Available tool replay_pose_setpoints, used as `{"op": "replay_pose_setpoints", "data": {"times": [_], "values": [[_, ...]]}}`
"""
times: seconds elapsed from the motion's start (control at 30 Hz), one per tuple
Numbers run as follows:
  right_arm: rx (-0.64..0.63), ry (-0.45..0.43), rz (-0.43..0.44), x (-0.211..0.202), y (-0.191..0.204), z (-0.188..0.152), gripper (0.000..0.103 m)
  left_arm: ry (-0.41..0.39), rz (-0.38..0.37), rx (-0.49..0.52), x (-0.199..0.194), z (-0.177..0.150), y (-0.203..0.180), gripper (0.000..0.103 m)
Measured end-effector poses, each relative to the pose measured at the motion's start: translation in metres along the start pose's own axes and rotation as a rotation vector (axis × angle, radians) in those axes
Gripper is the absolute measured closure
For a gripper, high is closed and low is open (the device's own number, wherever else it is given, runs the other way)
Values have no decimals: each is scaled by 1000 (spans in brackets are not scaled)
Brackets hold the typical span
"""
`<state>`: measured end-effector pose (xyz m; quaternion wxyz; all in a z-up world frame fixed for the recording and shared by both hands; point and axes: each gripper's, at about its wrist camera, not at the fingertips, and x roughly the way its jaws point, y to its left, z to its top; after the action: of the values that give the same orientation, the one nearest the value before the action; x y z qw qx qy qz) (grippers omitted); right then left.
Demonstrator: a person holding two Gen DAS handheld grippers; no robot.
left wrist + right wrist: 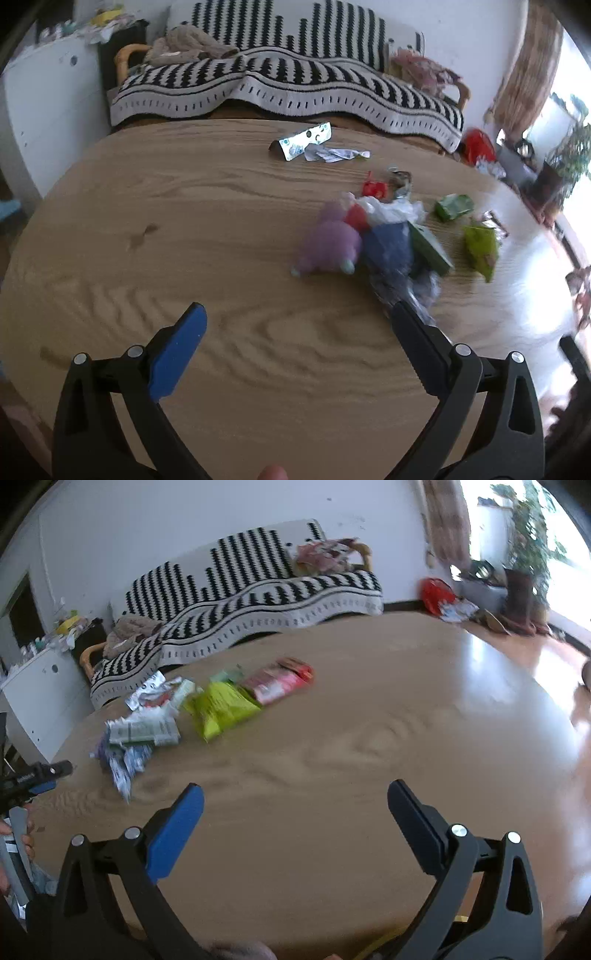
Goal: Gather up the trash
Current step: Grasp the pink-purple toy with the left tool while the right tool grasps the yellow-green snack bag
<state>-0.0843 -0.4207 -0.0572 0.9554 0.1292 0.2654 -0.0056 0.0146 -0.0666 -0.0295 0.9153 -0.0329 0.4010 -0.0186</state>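
Wood grain in broad oval rings runs across the round table (184,229), pale tan and smooth, glossy where window light washes its right side. The left gripper (295,317) hovers low over the lower middle of its frame, jaws spread wide and holding nothing; one finger carries a matte blue pad (177,354), the other looks dark. Just past its right fingertip lies the trash pile (380,236), right of centre in the frame and blurred: a soft lilac lump, a dark blue crinkled bag, white film and a red scrap, all touching. A flat green carton (432,247) leans against the pile, and a yellow-green pouch (480,251) lies a little to the right, apart. Toward the table's far edge sit a small white printed carton (306,142) and a crumpled silvery wrapper (336,154) beside it.

The right gripper (295,794) also stands wide open and empty, above bare wood. In its view the litter spreads through the left middle: a lime foil bag (221,709), a red-pink packet (277,683) touching it, and creased white-green wrappers (144,731). Behind the table a knitted black-and-white striped blanket (258,602) drapes a sofa.
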Motion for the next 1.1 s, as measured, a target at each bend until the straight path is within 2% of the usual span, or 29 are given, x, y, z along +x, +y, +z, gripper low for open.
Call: {"op": "replay_pose_setpoints", "data": {"times": [0.1, 0.23, 0.33, 0.43, 0.5, 0.6, 0.7, 0.8, 0.93, 0.97, 1.03, 1.1], "values": [[17, 40, 52, 25, 17, 20, 7, 11, 41, 43, 21, 15, -4, 6], [-32, 57, 67, 54, 35, 41, 7, 45, 54, 65, 44, 24, 2, 6], [-39, 98, 91, 82, 44, 50, 7, 70, 2, 48, 53, 27, 6, 6], [-42, 132, 114, 107, 54, 55, 7, 80, -14, 96, 58, 30, 0, 5], [-50, 131, 123, 113, 56, 57, 7, 86, -35, 124, 62, 34, -6, 5], [-66, 128, 139, 124, 62, 63, 7, 89, -27, 156, 68, 38, -13, 6], [-104, 149, 126, 135, 70, 65, 7, 107, -64, 150, 79, 43, -14, 5], [-110, 171, 115, 146, 71, 65, 8, 119, -63, 159, 89, 44, -17, 5], [-114, 184, 101, 155, 67, 61, 14, 138, -88, 143, 99, 44, -15, 6], [-111, 186, 104, 157, 66, 60, 20, 130, -89, 147, 99, 45, -14, 6], [-116, 184, 103, 159, 65, 61, 26, 127, -100, 155, 100, 46, -15, 6], [-115, 186, 110, 159, 63, 62, 27, 132, -108, 168, 100, 47, -15, 6]]}}
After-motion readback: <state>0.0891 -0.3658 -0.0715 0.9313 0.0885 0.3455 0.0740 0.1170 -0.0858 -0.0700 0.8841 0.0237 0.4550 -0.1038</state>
